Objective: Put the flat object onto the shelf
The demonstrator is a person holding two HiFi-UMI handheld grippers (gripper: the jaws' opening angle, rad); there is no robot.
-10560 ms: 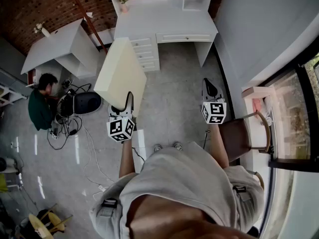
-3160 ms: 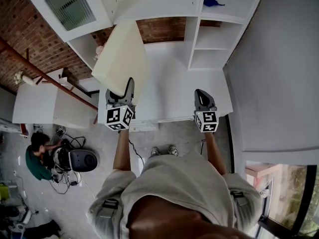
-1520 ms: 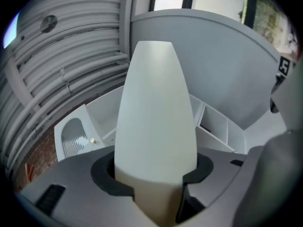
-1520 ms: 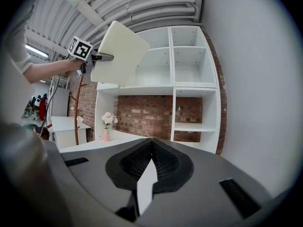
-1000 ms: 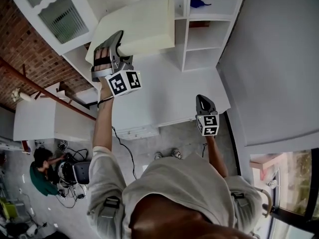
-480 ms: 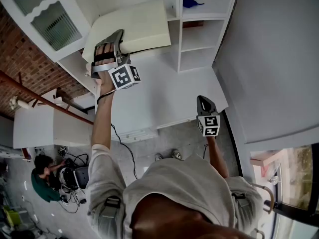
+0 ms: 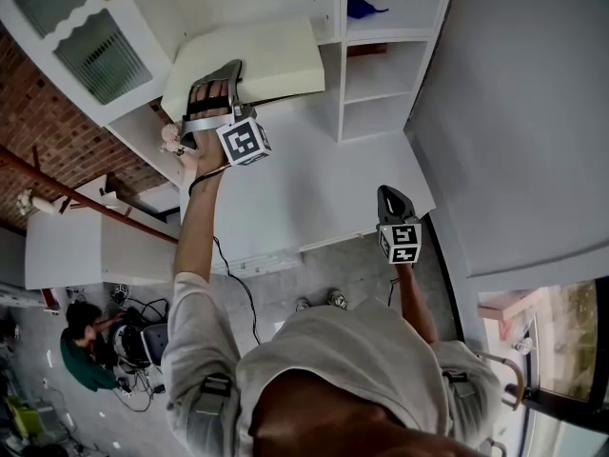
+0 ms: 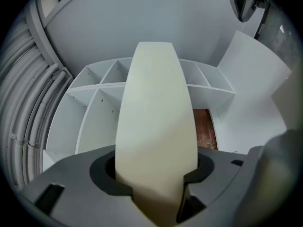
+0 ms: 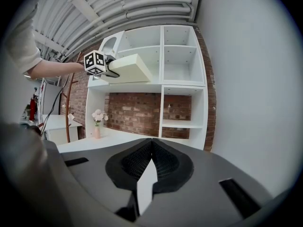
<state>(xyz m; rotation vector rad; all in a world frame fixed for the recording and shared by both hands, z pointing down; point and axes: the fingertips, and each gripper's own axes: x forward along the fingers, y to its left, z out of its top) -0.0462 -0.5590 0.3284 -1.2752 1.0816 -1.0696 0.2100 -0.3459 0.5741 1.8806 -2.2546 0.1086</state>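
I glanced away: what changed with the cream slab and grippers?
The left gripper lifted the cream slab from chest height, turned it flat and carried it up to the white shelf unit, jaws still shut on it. The right gripper stayed low, shut, empty.

flat object (image 8: 156,126): near end buried between the jaws of the left gripper (image 8: 154,171) and cut off by the lower edge in the left gripper view; its underside is hidden, so contact with the shelf (image 8: 90,122) cannot be confirmed; blue item (image 7: 360,6) in an upper compartment too small to identify; distant person (image 7: 81,358) too small to detail.
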